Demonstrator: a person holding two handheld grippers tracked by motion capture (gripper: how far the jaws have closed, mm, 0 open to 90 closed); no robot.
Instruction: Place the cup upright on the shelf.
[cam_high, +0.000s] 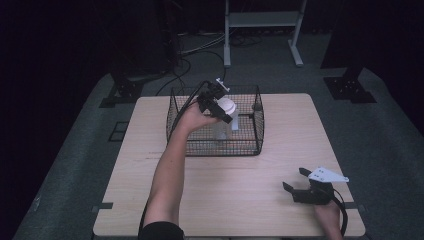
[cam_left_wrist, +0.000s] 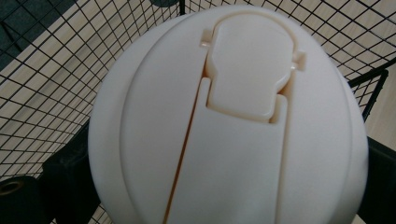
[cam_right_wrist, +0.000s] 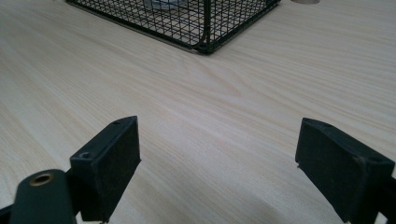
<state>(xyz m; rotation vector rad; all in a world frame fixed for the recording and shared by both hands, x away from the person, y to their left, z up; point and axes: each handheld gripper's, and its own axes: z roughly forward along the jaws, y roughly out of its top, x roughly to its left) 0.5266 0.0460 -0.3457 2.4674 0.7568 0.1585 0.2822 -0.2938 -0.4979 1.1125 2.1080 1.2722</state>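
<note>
High view gives me the wooden table (cam_high: 280, 195) first, and toward twelve o'clock on it the black wire basket (cam_high: 246, 146), open at the top so things can go in or out from above. My left gripper (cam_high: 216, 106) hangs over the basket's middle with its jaws closed on either side of the white lid (cam_high: 227, 105) of a bottle (cam_high: 220, 131); gripping at the cap, I judge, lets the bottle travel upright and clear the wire walls. From the left gripper view the lid (cam_left_wrist: 229, 116) sits wedged between the two black jaws, flip tab facing the lens. Whether the bottle's base touches the basket floor I cannot tell from here. Down at five o'clock my right gripper (cam_high: 296, 186) rests low over the bare wood, jaws spread wide and holding nothing, parked clear of the work.
</note>
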